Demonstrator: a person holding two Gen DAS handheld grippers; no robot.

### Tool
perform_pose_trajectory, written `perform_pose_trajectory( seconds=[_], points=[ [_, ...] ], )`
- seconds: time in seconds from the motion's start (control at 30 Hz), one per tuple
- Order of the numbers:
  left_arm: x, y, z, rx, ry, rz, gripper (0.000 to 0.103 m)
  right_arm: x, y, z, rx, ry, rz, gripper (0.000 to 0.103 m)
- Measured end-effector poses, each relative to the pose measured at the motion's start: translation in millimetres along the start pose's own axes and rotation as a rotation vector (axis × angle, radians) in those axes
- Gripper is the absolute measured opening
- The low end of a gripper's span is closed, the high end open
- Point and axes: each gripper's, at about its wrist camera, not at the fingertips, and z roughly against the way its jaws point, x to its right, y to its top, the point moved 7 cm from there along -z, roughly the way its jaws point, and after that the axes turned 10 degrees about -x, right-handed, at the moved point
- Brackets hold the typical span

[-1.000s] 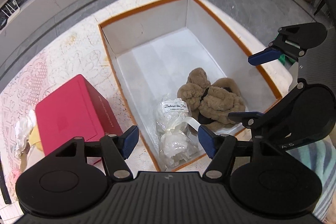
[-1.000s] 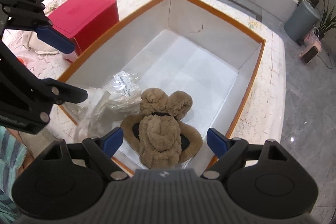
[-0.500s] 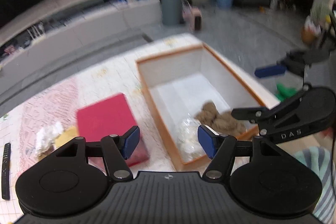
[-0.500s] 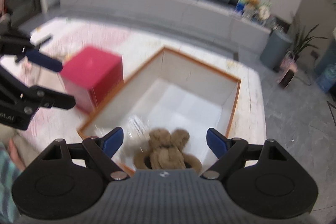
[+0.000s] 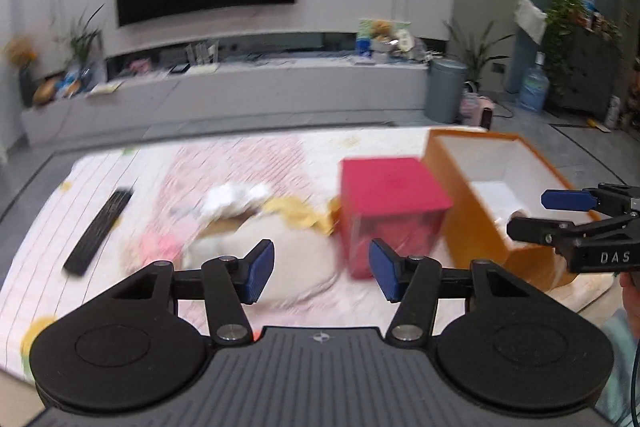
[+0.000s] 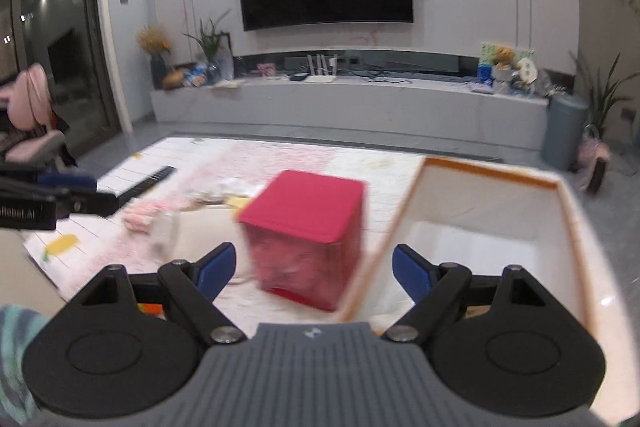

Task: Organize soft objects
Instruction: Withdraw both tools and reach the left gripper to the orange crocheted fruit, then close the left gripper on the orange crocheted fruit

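Soft items [image 5: 240,215], blurred, lie heaped on the patterned table cover [image 5: 120,187] left of the red box [image 5: 390,203]. Left gripper [image 5: 322,269] and right gripper [image 6: 314,269] are both spread, empty. "DAS" reads on the right gripper in the left view; only that view shows the remote [image 5: 100,231] whole and the orange box's [image 5: 476,227] outer wall.

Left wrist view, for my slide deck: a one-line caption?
Open left gripper faces red box, orange bin and blurred soft items.
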Motion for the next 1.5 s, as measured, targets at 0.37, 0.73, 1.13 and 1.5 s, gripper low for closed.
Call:
perform_pose_trajectory(
  seconds=[0.37,0.73,1.13,1.5],
  points=[
    [-57.8,-58.5,-45.6,-0.272,-0.018,0.108,0.065,-87.5,-23.2,-79.6,-0.088,0.104,0.039,0.078],
    [-57.8,-82.3,-110.3,-0.481,-0.083,-0.018,0.063,-114.7,-22.8,-144.8,-0.175,0.089,0.148,0.062],
    [-78.8,-83.0,-137.6,-0.561,-0.078,0.035,0.051,-135.0,-14.4,-189.3,-0.225,0.133,0.205,0.056],
    [-161.2,-82.3,-83.0,-0.493,0.026,0.211,0.051,-195.0,-3.2,-209.0,-0.232,0.257,0.337,0.056]
  ],
)
